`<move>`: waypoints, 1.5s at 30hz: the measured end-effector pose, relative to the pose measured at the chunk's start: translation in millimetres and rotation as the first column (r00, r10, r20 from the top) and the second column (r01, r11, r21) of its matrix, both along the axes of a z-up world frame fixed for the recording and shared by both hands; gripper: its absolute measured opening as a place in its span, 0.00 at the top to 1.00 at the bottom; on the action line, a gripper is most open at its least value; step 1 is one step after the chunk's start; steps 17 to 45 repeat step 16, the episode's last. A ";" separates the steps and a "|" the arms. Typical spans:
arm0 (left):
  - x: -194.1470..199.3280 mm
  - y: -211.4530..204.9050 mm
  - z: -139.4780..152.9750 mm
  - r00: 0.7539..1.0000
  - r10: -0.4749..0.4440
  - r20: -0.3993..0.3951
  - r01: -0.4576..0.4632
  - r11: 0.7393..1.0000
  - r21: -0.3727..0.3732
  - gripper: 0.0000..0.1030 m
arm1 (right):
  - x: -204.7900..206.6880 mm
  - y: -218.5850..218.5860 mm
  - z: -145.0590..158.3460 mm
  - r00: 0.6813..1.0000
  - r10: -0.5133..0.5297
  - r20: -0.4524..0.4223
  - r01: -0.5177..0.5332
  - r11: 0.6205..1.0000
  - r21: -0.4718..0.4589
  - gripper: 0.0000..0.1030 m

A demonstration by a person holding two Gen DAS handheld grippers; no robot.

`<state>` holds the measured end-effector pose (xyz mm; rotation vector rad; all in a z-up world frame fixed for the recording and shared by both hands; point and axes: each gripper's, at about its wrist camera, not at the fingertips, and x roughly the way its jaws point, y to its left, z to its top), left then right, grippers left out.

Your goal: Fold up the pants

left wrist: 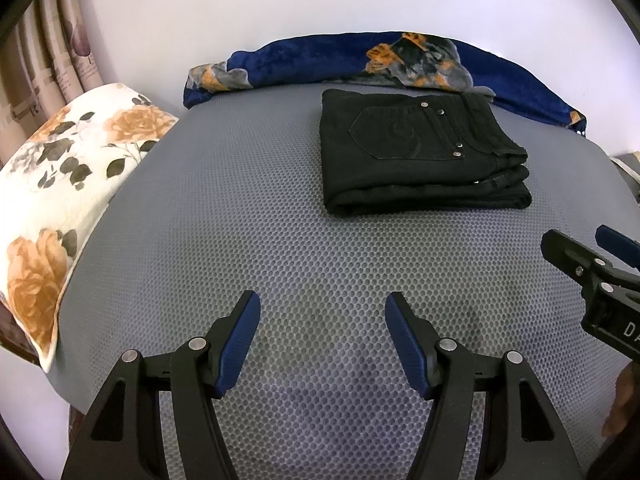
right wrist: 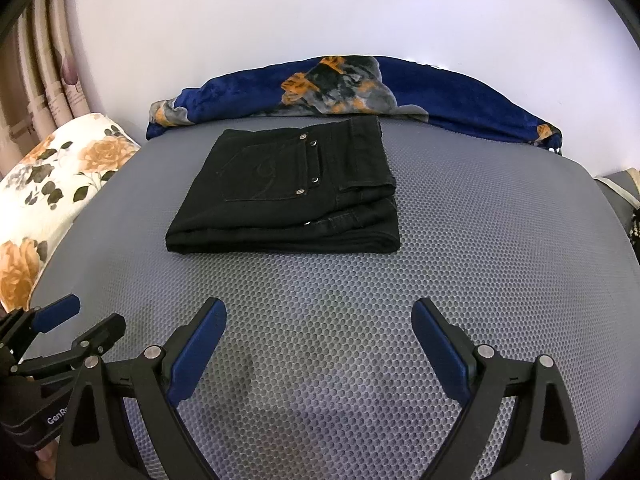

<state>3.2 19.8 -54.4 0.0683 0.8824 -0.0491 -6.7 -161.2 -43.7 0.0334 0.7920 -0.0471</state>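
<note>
Black pants [left wrist: 420,156] lie folded into a compact stack on the grey mesh bed surface [left wrist: 280,248], back pocket up. In the right wrist view the pants [right wrist: 288,196] lie ahead of centre. My left gripper [left wrist: 322,308] is open and empty, low over the mat, well short of the pants. My right gripper [right wrist: 318,314] is open and empty, also short of the pants. The right gripper shows at the right edge of the left wrist view [left wrist: 580,248]; the left gripper shows at the lower left of the right wrist view [right wrist: 80,320].
A floral pillow [left wrist: 60,184] lies at the left of the bed. A blue patterned blanket [left wrist: 360,60] is bunched along the far edge by the white wall. Curtains [left wrist: 44,60] hang at the far left.
</note>
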 end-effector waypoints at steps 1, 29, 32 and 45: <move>1.7 -0.4 -0.2 1.000 -0.002 -0.001 0.002 1.000 0.002 0.36 | 0.3 -0.3 0.0 1.000 0.002 0.000 -0.002 1.000 0.000 0.10; 7.7 0.1 -1.5 1.000 -0.016 -0.013 0.016 1.000 0.002 0.36 | 0.9 -1.0 -3.3 1.000 -0.004 -0.009 0.004 1.000 0.000 0.10; 7.7 0.1 -1.5 1.000 -0.016 -0.013 0.016 1.000 0.002 0.36 | 0.9 -1.0 -3.3 1.000 -0.004 -0.009 0.004 1.000 0.000 0.10; 7.7 0.1 -1.5 1.000 -0.016 -0.013 0.016 1.000 0.002 0.36 | 0.9 -1.0 -3.3 1.000 -0.004 -0.009 0.004 1.000 0.000 0.10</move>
